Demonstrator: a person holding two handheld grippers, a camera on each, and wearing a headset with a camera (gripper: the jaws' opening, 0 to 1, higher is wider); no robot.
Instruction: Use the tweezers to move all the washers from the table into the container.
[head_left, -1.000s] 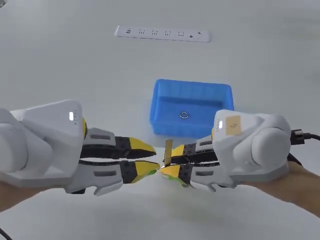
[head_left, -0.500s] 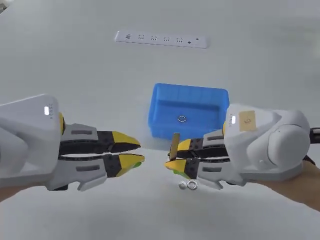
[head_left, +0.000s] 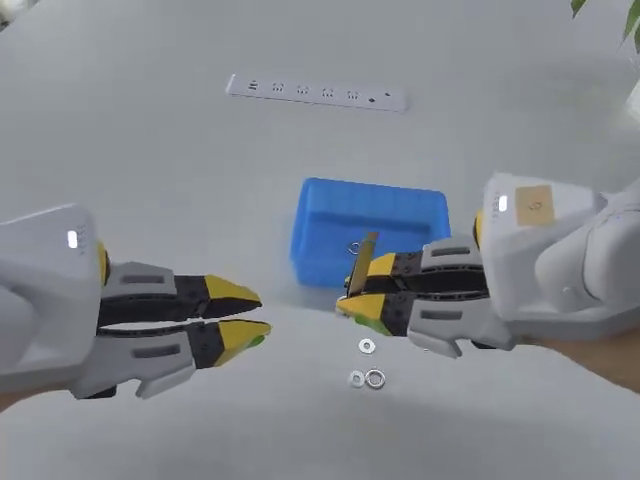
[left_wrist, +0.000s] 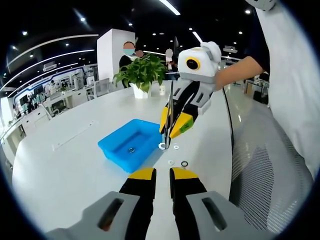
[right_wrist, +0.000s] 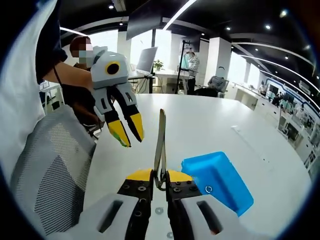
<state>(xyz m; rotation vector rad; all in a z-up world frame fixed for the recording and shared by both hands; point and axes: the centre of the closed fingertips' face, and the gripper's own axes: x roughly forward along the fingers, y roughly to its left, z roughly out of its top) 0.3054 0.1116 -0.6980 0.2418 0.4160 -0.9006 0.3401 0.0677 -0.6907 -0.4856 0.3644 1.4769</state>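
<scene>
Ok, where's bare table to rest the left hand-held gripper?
Bare table lies between the power strip and the container, and left of the container, beyond the left hand-held gripper. Crowded: in front of the container, three washers lie by the right hand-held gripper with the tweezers.

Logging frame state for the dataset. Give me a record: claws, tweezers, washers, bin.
left claw: open, empty
right claw: shut on tweezers
tweezers pose: roughly vertical, near bin
bin: blue, one washer inside
loose washers: three, on table, on the near side of the bin
power strip: beyond bin
</scene>
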